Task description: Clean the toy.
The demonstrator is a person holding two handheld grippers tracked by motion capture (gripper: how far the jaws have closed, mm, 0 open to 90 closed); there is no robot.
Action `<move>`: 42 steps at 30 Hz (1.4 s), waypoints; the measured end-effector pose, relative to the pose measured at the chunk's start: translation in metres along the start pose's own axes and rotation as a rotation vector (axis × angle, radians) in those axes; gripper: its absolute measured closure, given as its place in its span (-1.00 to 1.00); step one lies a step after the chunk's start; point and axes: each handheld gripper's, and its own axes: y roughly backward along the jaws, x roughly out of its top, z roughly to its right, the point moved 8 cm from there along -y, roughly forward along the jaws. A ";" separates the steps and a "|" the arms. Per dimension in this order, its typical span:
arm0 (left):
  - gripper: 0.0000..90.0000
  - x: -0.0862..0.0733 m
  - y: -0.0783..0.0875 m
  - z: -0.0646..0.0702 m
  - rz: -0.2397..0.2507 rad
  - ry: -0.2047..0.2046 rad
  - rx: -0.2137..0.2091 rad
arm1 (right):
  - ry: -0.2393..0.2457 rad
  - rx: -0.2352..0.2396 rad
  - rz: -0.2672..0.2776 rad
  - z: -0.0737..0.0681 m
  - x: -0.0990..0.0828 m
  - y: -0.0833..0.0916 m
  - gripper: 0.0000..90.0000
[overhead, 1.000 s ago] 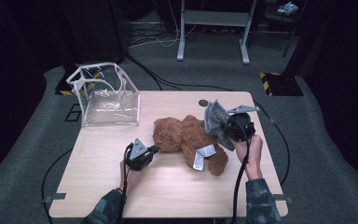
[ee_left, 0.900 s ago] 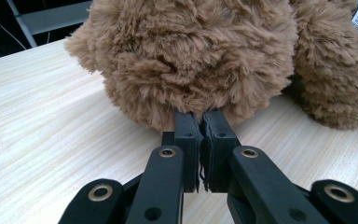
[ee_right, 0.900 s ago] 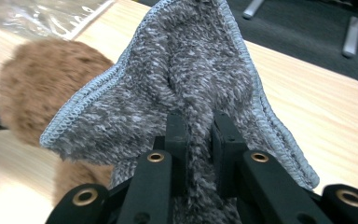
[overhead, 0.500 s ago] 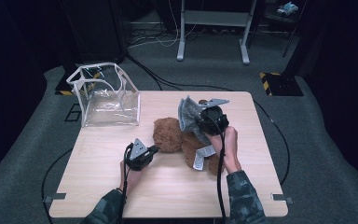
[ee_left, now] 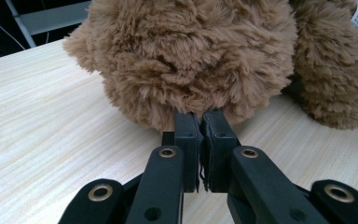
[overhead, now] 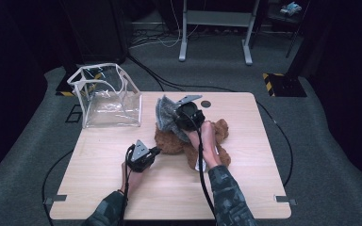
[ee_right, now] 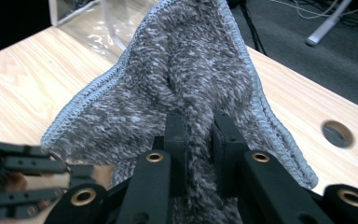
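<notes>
A brown plush bear lies across the middle of the wooden table. My left gripper sits low at the bear's near left side. In the left gripper view its jaws are shut on a tuft of the bear's fur. My right gripper hovers over the bear, shut on a grey fuzzy cloth that hangs from it. In the right gripper view the cloth is pinched between the jaws and fans out above them. The bear's middle is hidden under the right hand.
A clear plastic bag with white trim stands open at the table's far left corner. A round hole is in the tabletop near the far edge. Cables trail off the table to the floor.
My right gripper has carried the grey cloth leftward, from the bear's right end to above its left part. The left gripper has stayed put on the fur.
</notes>
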 end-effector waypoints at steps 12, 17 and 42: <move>0.92 0.000 0.000 0.000 -0.001 -0.006 -0.001 | 0.028 0.021 -0.071 -0.021 -0.007 -0.039 0.76; 0.92 0.000 0.000 0.000 -0.002 -0.007 0.000 | -0.004 -0.001 -0.088 -0.016 -0.012 -0.039 0.76; 0.92 0.000 0.000 0.001 -0.002 -0.012 -0.004 | -0.014 -0.012 -0.023 -0.013 -0.010 -0.030 0.76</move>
